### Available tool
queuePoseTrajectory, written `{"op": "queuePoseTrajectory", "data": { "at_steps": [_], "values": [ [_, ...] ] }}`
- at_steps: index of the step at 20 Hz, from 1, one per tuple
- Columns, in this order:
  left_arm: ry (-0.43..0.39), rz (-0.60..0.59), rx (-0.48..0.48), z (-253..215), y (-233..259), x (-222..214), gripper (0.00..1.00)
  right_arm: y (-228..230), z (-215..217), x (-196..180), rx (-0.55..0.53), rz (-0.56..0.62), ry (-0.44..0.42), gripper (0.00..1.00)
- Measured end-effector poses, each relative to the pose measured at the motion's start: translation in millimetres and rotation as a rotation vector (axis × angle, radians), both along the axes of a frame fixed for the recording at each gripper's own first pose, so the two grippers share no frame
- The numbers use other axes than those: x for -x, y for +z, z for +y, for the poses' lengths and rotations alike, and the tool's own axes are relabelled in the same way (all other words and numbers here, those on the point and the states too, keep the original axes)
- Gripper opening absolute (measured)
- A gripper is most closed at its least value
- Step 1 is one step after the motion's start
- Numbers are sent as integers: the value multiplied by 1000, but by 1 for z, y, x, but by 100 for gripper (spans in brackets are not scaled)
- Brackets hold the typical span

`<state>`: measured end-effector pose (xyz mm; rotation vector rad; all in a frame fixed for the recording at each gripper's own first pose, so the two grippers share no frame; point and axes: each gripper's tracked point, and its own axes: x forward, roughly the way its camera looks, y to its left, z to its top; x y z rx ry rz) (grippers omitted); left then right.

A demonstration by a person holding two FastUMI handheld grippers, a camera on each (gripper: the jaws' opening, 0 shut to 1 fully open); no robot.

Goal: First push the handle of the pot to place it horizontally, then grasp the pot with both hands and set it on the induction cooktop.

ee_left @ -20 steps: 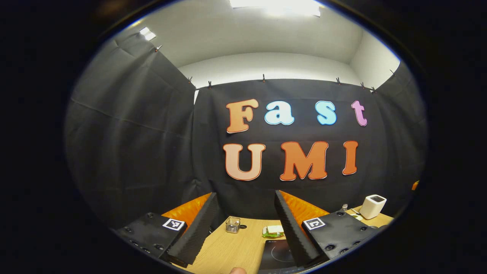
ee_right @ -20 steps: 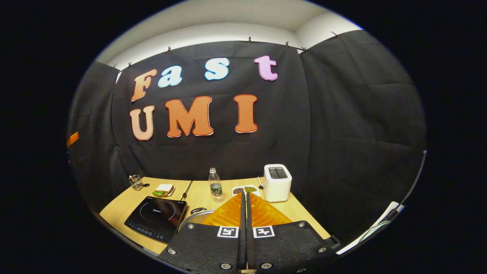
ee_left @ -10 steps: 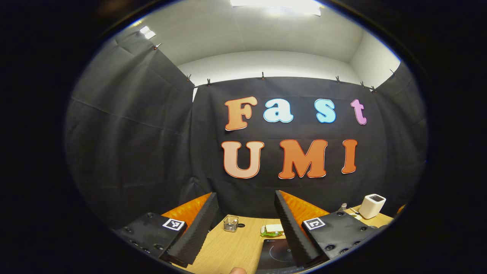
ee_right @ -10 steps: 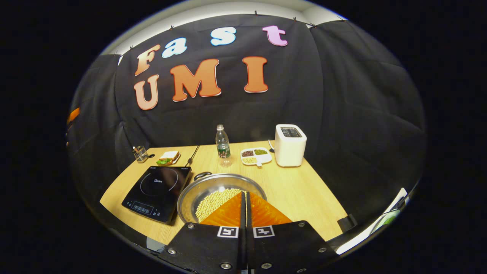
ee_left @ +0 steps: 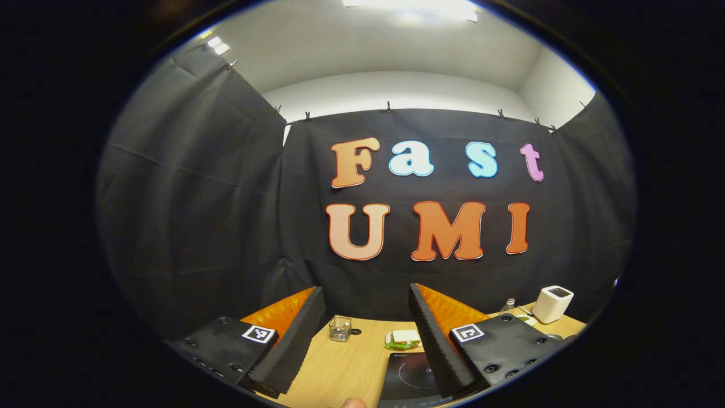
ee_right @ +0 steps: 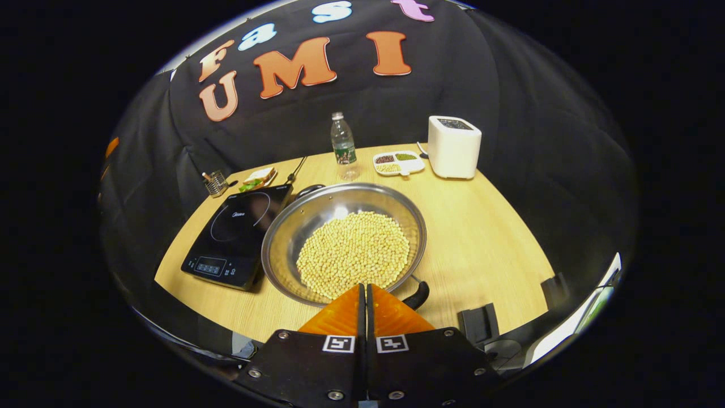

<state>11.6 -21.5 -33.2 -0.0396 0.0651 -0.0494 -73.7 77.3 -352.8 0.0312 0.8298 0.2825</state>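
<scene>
Tilting downward over the last second, the right gripper view has traded mostly wall for the whole table (ee_right: 487,226); the left gripper view has barely shifted, with the cooktop a little further into sight. Nearest in the right gripper view, the right gripper (ee_right: 365,289) has its two fingers pressed together with nothing between them, their tips poised over the near rim of the pot (ee_right: 294,221); the pot is a wide steel pan full of pale beans (ee_right: 354,252), standing on the wooden table just right of the induction cooktop (ee_right: 238,229), not on it; one dark pot handle (ee_right: 417,294) juts from the near rim beside the fingertips, another sits at the far rim (ee_right: 308,188). Beyond the pot stand a water bottle (ee_right: 342,146), a divided dish (ee_right: 397,162) and a white toaster (ee_right: 453,146); a sandwich plate (ee_right: 256,178) and a small glass (ee_right: 215,182) lie behind the cooktop. In the left gripper view, the left gripper (ee_left: 365,294) is spread wide and empty, well above the table, with the cooktop (ee_left: 410,374) below its right finger.
</scene>
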Motion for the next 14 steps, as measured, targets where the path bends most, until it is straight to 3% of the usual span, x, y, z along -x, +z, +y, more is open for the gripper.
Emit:
{"op": "queuePoseTrajectory", "data": {
  "at_steps": [7, 14],
  "values": [
    [2, 16, -8, 1, -8, -7, 98, -48, 9, 32, -2, 157, 34, 0],
    [-8, 41, -7, -1, -20, -10, 98, -70, 7, 31, -1, 219, 3, 0]
  ]
}}
